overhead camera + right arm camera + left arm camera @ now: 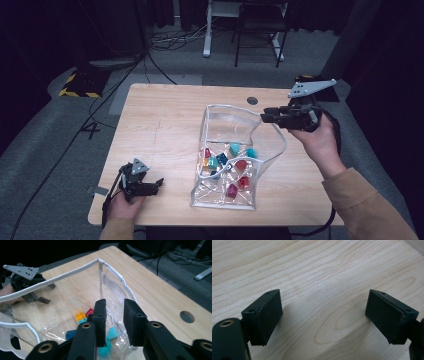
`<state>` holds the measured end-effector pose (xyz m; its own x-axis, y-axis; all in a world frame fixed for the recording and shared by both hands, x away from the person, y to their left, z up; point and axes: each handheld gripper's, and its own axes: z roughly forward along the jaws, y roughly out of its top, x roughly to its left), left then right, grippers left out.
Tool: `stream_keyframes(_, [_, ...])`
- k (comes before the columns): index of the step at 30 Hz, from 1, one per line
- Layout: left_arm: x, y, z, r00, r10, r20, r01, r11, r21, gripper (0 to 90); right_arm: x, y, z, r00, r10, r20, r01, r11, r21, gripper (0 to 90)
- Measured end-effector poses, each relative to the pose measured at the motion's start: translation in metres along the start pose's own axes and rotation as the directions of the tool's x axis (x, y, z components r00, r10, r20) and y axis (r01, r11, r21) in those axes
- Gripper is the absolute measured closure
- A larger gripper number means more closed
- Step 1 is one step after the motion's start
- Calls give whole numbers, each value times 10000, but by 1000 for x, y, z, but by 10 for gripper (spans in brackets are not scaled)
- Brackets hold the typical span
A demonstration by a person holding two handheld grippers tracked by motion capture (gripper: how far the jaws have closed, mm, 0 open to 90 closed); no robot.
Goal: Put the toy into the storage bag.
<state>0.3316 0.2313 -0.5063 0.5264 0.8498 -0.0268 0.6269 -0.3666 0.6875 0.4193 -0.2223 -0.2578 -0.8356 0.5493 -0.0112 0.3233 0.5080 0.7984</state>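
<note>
Right gripper (pixel 267 116) at far right, jaws nearly together, pinching the white rim of the clear bag (pixel 227 125) and holding it up. Bag sits mid-worktop (pixel 160 125), coloured blocks (pixel 235 172) inside near its bottom. Left gripper (pixel 156 185) rests near left on bare wood, jaws wide apart.

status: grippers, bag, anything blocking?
Left gripper open, low over table. Right gripper pinching bag rim, held up. Blocks inside. Nothing blocking.

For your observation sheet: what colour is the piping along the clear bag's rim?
White piping, clearest in the right gripper view.
</note>
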Motion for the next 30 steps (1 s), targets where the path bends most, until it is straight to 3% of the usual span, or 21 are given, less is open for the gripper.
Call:
stream_keyframes(9, [0, 0, 0, 10000, 0, -1, 0, 10000, -1, 144, -2, -4, 21, 9999, 113, 9, -114, 9994, 341, 687])
stream_keyframes(13, [0, 0, 0, 10000, 2, 0, -2, 10000, -6, 144, -6, -10, 21, 9997, 258, 47, -259, 9995, 193, 622])
stream_keyframes(16, [0, 0, 0, 10000, -1, -1, 1, 10000, -2, 144, -12, -19, 16, 9989, 476, 32, -476, 9987, -166, 481])
stream_keyframes(17, [0, 0, 0, 10000, -1, -1, 1, 10000, -2, 144, -12, -19, 16, 9989, 476, 32, -476, 9987, -166, 481])
stream_keyframes(18, [0, 0, 0, 10000, -1, 0, 1, 10000, 0, 144, -16, -25, 12, 9982, 550, 231, -543, 9980, -322, 427])
stream_keyframes(21, [0, 0, 0, 10000, -1, 0, 1, 10000, -2, 144, -24, -33, 6, 9967, 667, 457, -640, 9963, -579, 390])
stream_keyframes(22, [0, 0, 0, 10000, 3, -1, -3, 10000, -8, 144, -32, -42, 1, 9937, 850, 732, -798, 9943, -709, 354])
stream_keyframes(25, [0, 0, 0, 10000, 1, 0, -1, 10000, 0, 144, -42, -52, -4, 9899, 1072, 933, -1014, 9928, -640, 339])
stream_keyframes(28, [0, 0, 0, 10000, 1, 1, -1, 10000, 9, 144, -59, -75, -10, 9796, 1460, 1380, -1417, 9891, -410, 320])
stream_keyframes(30, [0, 0, 0, 10000, -2, 1, 2, 10000, 7, 144, -61, -79, -11, 9777, 1520, 1451, -1477, 9882, -396, 319])
